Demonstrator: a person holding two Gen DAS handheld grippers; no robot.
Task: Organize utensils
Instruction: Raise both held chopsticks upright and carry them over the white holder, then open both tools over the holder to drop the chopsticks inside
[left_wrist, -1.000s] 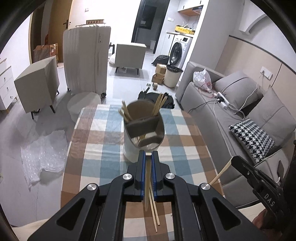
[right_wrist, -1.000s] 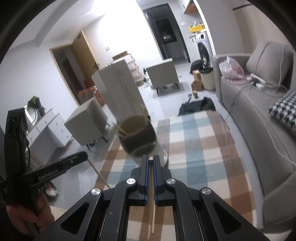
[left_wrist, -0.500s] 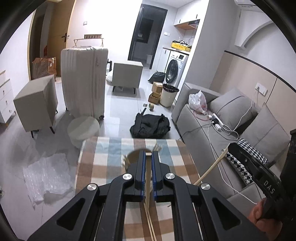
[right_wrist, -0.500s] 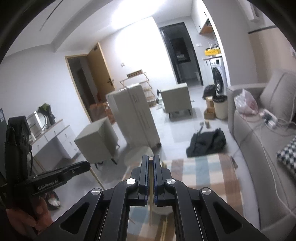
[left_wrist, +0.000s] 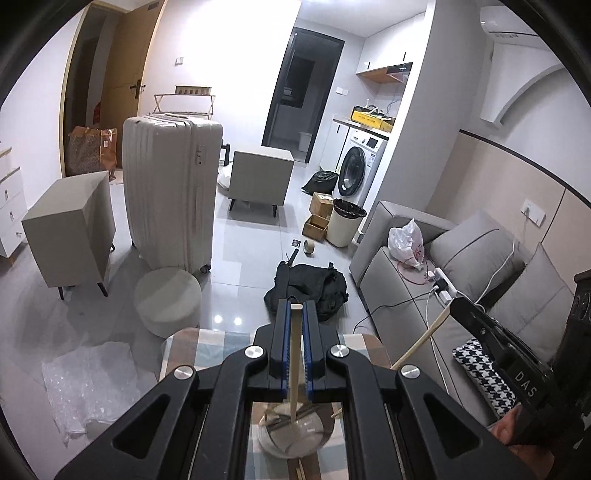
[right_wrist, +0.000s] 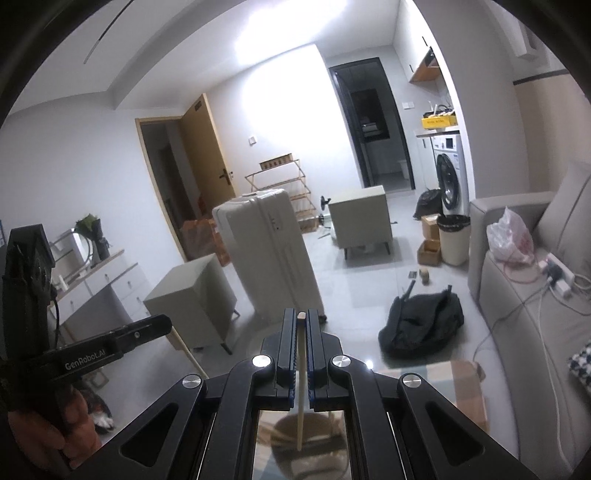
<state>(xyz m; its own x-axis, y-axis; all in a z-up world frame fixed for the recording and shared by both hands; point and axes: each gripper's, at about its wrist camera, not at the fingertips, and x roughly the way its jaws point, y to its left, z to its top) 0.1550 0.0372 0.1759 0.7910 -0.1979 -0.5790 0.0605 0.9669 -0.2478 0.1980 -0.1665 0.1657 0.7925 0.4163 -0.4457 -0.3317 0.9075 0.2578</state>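
My left gripper is shut on a wooden chopstick that hangs down over the round utensil cup on the checked tablecloth. My right gripper is shut on another chopstick, held upright above the same cup, which holds several chopsticks. Each gripper shows in the other's view: the right one with its stick, the left one at the left edge.
A grey sofa with a houndstooth cushion runs along the table's right side. On the floor beyond lie a black bag, a round stool, a white suitcase and bubble wrap.
Both grippers have tilted up and moved over the cup with their chopsticks. The cup dropped from the centre of each view to the bottom, under the fingers.
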